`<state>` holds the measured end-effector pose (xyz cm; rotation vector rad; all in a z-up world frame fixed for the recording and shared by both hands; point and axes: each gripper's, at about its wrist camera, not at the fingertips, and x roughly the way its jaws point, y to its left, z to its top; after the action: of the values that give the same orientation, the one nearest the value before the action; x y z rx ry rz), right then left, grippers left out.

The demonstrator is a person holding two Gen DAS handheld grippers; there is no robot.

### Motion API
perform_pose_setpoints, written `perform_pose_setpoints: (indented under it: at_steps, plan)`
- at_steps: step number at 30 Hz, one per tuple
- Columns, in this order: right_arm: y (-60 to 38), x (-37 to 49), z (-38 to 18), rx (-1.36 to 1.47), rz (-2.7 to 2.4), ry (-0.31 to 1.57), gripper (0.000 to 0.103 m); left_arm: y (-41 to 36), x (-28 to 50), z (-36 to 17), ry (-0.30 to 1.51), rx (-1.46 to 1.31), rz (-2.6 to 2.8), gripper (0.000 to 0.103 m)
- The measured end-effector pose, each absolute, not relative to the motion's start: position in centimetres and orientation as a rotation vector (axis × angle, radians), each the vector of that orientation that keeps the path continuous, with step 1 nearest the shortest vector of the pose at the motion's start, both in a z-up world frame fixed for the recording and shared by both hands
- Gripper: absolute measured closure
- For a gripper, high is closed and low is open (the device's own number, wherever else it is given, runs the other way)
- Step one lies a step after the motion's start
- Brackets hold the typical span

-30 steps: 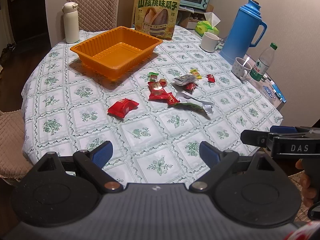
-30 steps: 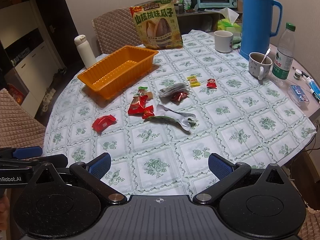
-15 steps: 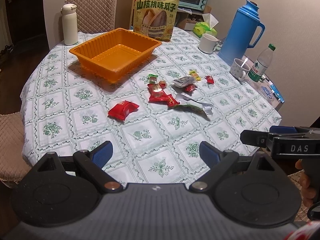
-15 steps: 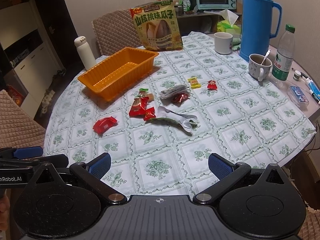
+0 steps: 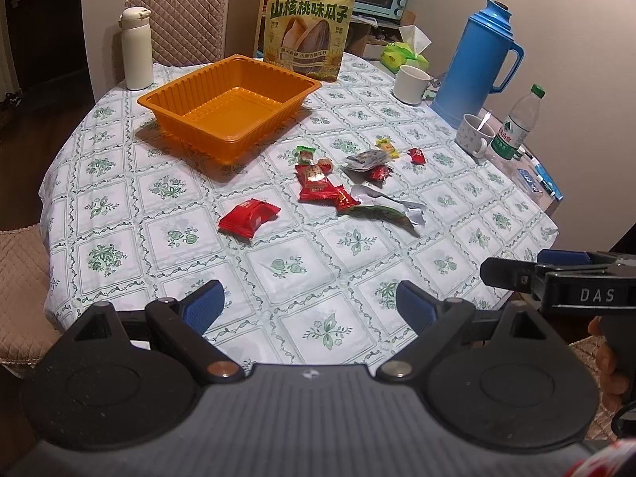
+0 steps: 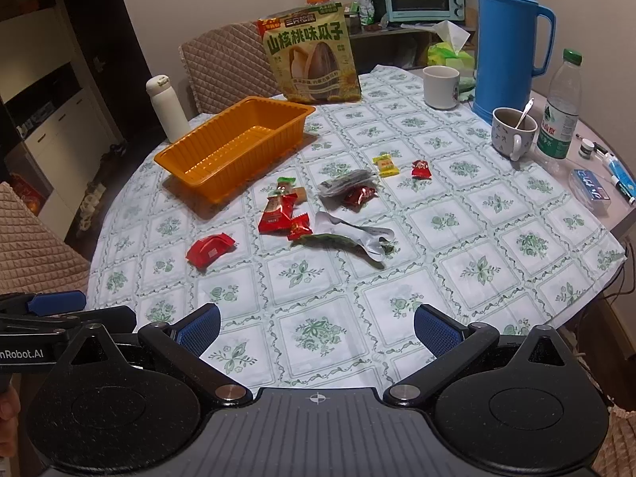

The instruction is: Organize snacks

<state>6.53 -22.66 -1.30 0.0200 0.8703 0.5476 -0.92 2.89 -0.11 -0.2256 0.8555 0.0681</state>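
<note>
Drawn slightly nearer the orange tray (image 5: 234,107) than a second ago. Left gripper (image 5: 310,298) and right gripper (image 6: 317,324) both spread wide, empty. Snacks (image 5: 316,183) scattered just right of the tray; red packet (image 5: 249,216) nearer.

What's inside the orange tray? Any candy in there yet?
No candy yet. The orange tray shows only its own ribbed floor and walls. The near wall hides a thin strip of the floor from both cameras. The snacks lie loose on the tablecloth beside it.
</note>
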Motion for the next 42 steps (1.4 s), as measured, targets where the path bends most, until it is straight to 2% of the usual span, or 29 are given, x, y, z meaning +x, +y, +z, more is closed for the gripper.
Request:
perform_pose_setpoints:
  at_steps: [12, 22, 23, 25, 29, 34, 42]
  plan:
    - [-23.0, 7.4, -2.9, -0.013, 0.529, 0.830, 0.000, 4.3, -0.6, -1.9, 0.875, -0.233, 0.046, 0.011]
    - [-23.2, 13.1, -4.8, -0.106, 0.690, 0.731, 0.001, 5.3, 1.7, -3.1, 0.856, -0.262, 0.151, 0.011]
    - [-23.0, 13.9, -5.1, -0.126, 0.711, 0.727, 0.002, 5.4, 2.1, -3.3, 0.857, -0.268, 0.163, 0.011]
    - [-22.5, 15.5, -5.7, -0.157, 0.765, 0.726, 0.012, 5.5, 2.9, -3.7, 0.859, -0.279, 0.188, 0.012]
    - [-21.7, 18.4, -7.4, -0.206, 0.860, 0.736, 0.018, 5.5, 4.2, -4.5, 0.864, -0.307, 0.252, 0.013]
    - [-20.2, 21.3, -9.7, -0.306, 0.956, 0.740, 0.033, 5.0, 5.8, -5.5, 0.878, -0.328, 0.309, 0.015]
    - [-18.3, 25.4, -12.8, -0.424, 1.089, 0.762, 0.042, 4.1, 7.6, -6.9, 0.878, -0.338, 0.382, 0.016]
